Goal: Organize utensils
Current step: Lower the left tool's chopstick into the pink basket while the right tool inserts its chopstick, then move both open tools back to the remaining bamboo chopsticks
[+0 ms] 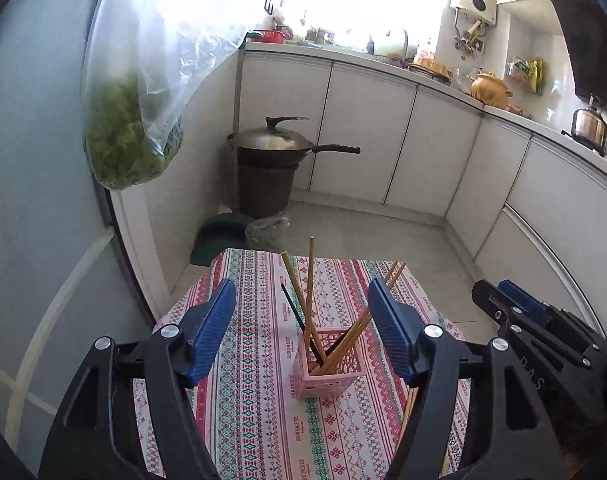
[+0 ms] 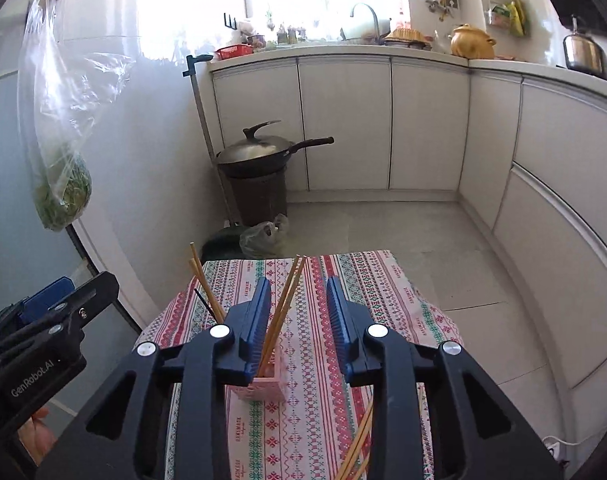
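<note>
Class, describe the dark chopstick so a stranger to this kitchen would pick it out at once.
Start at the patterned tablecloth, then find the pink holder standing on it. Several chopsticks lean inside; the dark chopstick is the only near-black one among pale wooden ones.

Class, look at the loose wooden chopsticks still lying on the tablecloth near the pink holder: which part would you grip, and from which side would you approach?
Probably grip the loose chopsticks near mid-shaft, coming from above with the right claw spanning across them. They lie flat on the tablecloth, long and thin, beside the pink holder; their near ends run out of view.
</note>
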A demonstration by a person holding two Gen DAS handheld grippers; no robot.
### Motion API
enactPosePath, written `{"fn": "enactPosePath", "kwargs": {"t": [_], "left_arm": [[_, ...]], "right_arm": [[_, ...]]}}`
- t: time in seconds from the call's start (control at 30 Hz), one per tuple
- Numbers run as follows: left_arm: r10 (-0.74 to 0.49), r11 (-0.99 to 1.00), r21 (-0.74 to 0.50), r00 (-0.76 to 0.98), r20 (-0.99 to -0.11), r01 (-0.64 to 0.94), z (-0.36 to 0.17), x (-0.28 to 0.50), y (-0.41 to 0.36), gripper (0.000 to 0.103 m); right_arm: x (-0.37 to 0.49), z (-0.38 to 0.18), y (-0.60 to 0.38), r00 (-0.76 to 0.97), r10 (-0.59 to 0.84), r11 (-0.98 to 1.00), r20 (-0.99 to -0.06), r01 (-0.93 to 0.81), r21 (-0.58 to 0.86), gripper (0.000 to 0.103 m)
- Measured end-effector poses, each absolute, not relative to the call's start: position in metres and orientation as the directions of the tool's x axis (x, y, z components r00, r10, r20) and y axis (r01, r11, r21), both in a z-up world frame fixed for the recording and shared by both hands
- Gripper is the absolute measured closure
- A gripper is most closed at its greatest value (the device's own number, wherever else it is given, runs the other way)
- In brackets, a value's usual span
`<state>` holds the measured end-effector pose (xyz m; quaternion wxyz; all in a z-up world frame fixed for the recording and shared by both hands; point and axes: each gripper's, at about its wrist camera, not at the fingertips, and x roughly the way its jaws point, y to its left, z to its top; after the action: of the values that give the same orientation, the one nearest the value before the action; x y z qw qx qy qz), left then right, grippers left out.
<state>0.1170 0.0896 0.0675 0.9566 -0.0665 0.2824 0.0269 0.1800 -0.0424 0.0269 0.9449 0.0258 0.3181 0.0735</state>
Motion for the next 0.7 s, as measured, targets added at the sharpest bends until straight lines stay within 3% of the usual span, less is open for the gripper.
{"fn": "enactPosePath", "kwargs": {"t": [0.2,0.43,0.7], "left_arm": [[0.022,0.992,-0.093,0.833,-0.553,-0.088,0.058,0.112,0.082,0.026],[0.030,0.993,-0.074,0.822,-0.569,-0.087,0.045,0.107,0.076,0.020],[0.030,0.997,-0.043,0.808,-0.589,-0.068,0.030,0.102,0.059,0.009]], "right_arm": [[0.171,0.023,-0.054,0.795,0.117,0.993,-0.595,-0.091,0.073,0.054],[0.161,0.013,-0.075,0.800,0.040,0.998,-0.599,-0.008,0.055,0.033],[0.150,-0.001,-0.100,0.782,-0.014,0.997,-0.624,0.062,0.056,0.016]]}}
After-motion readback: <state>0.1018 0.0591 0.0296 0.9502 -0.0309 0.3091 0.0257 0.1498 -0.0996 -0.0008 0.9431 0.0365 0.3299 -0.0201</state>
